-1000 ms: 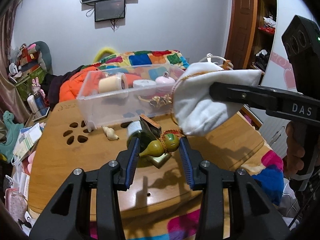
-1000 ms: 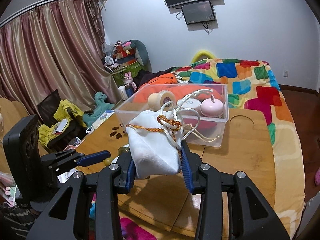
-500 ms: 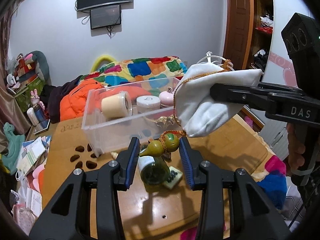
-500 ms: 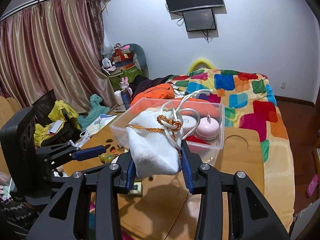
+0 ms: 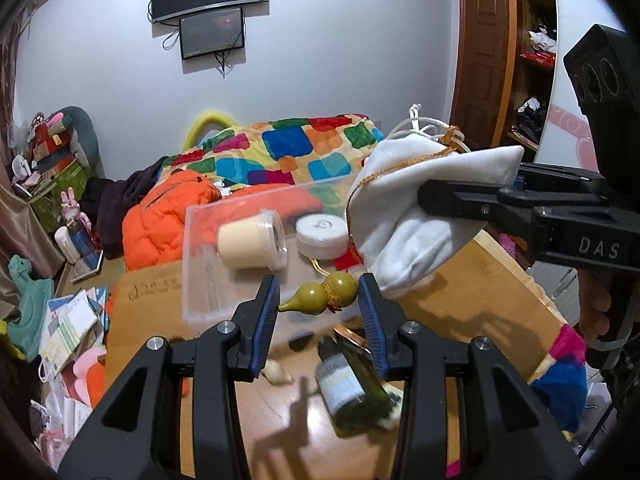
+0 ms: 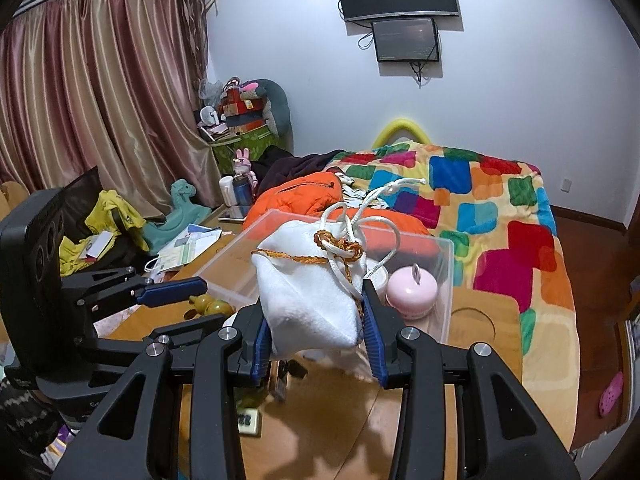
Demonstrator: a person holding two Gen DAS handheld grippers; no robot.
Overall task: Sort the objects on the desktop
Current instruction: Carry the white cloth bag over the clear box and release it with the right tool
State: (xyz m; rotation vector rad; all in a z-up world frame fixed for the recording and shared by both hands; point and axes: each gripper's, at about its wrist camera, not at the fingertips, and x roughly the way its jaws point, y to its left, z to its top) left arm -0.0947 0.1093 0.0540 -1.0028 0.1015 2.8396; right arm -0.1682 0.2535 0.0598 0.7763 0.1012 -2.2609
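Note:
My left gripper (image 5: pixel 318 314) is shut on a small yellow-green gourd (image 5: pixel 322 298) with a red cord, held in the air in front of the clear plastic box (image 5: pixel 196 248). My right gripper (image 6: pixel 316 326) is shut on a white drawstring pouch (image 6: pixel 308 296) with orange and white cords, raised beside the box (image 6: pixel 446 276); the pouch also shows in the left wrist view (image 5: pixel 412 220). The box holds a beige tape roll (image 5: pixel 252 240), a white round tin (image 5: pixel 322 230) and a pink round case (image 6: pixel 410 290). The gourd also shows in the right wrist view (image 6: pixel 208 305).
A green glass bottle (image 5: pixel 352 388) lies on the wooden table (image 5: pixel 480 300) under my left gripper, next to a small beige piece (image 5: pixel 276 376) and a small card (image 6: pixel 248 420). A bed with a patchwork blanket (image 6: pixel 500 208) lies behind. Papers and toys clutter the floor at left.
Both grippers have risen and moved toward the box with their loads. The bottle now lies lower in the left wrist view, below the gourd.

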